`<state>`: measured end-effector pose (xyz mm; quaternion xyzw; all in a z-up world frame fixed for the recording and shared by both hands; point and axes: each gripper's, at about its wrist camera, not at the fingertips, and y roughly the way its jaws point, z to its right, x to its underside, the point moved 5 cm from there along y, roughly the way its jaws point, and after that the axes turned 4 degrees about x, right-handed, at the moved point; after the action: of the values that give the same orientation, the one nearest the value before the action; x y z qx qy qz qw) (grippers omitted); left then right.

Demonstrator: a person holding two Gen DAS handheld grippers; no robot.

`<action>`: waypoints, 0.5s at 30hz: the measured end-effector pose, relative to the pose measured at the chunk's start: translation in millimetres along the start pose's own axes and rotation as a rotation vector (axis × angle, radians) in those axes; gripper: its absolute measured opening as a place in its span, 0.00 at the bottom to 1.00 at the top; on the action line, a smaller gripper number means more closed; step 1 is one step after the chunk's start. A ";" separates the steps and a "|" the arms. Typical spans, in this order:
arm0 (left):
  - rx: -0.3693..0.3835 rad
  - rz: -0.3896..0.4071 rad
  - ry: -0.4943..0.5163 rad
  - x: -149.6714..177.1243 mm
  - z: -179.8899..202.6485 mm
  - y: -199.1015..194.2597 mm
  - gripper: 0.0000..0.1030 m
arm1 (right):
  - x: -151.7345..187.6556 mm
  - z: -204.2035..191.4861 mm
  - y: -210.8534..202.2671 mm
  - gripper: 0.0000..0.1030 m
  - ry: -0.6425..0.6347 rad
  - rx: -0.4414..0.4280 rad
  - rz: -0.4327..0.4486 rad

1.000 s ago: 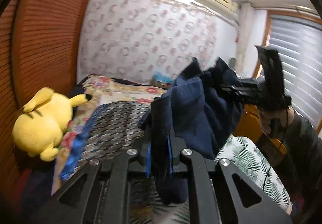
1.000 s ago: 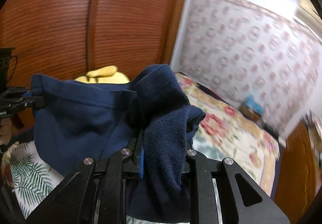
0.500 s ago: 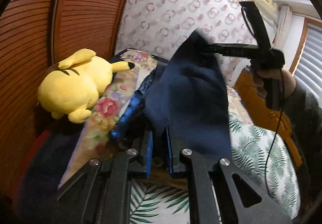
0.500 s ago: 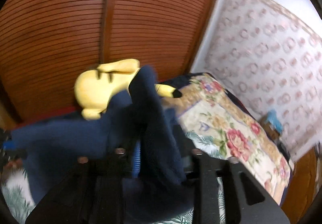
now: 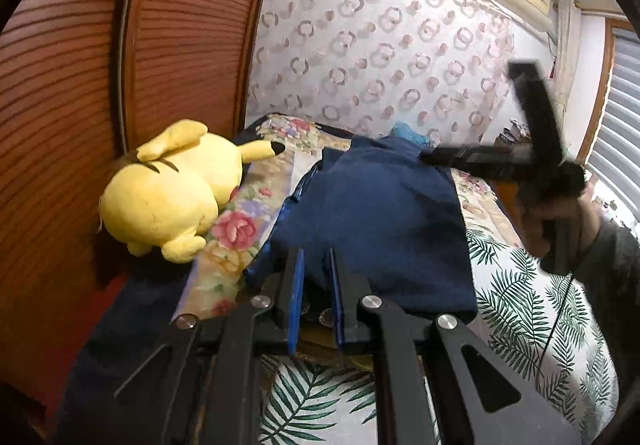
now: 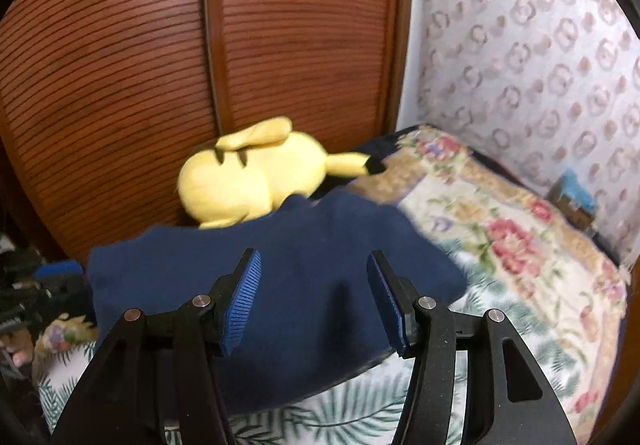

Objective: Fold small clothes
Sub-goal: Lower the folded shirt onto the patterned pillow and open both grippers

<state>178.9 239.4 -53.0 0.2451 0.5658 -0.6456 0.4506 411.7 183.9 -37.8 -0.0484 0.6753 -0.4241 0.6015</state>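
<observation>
Navy blue knit cloth is what we are folding: a small dark garment (image 5: 376, 221) spread across the bed (image 5: 520, 309), over the palm-leaf sheet and next to the flowered quilt (image 6: 500, 229). Seen from our right wrist, the garment (image 6: 288, 285) lies fairly flat with a soft, matte surface, its far edge reaching up to the yellow plush toy (image 6: 248, 181) that rests against the brown slatted wardrobe door (image 6: 160, 45); its near edge curls over the leaf print. From our left wrist view the cloth bunches toward us, and our left gripper (image 5: 316, 269) is clamped on that near corner, the blue pads pinching a fold of navy fabric between them. Our right gripper (image 6: 312, 285) stands above the garment with its jaws apart; they have just been opening, and we see only the cloth lying beneath the gap, with neither pad pressing on it. In the left wrist view our right gripper (image 5: 430, 156) reaches in from the right side, angled down at the far edge of the garment, blurred, with our right hand (image 5: 560, 217) wrapped around its handle and a dark sleeve (image 5: 616, 277) behind it
</observation>
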 end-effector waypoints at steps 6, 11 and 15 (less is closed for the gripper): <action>0.011 0.042 0.057 -8.1 13.1 -18.0 0.30 | 35.7 -5.2 45.3 0.56 0.030 0.015 -0.080; 0.019 0.060 0.102 -11.4 25.1 -30.5 0.54 | 40.7 0.3 32.7 0.55 0.092 0.038 -0.029; 0.029 0.066 0.134 -13.2 38.2 -38.1 0.55 | 43.9 -2.1 -4.4 0.55 0.115 0.086 0.018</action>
<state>159.8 205.3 -13.5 0.3128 0.5770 -0.6205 0.4291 396.0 157.0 -69.0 0.0079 0.6902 -0.4494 0.5671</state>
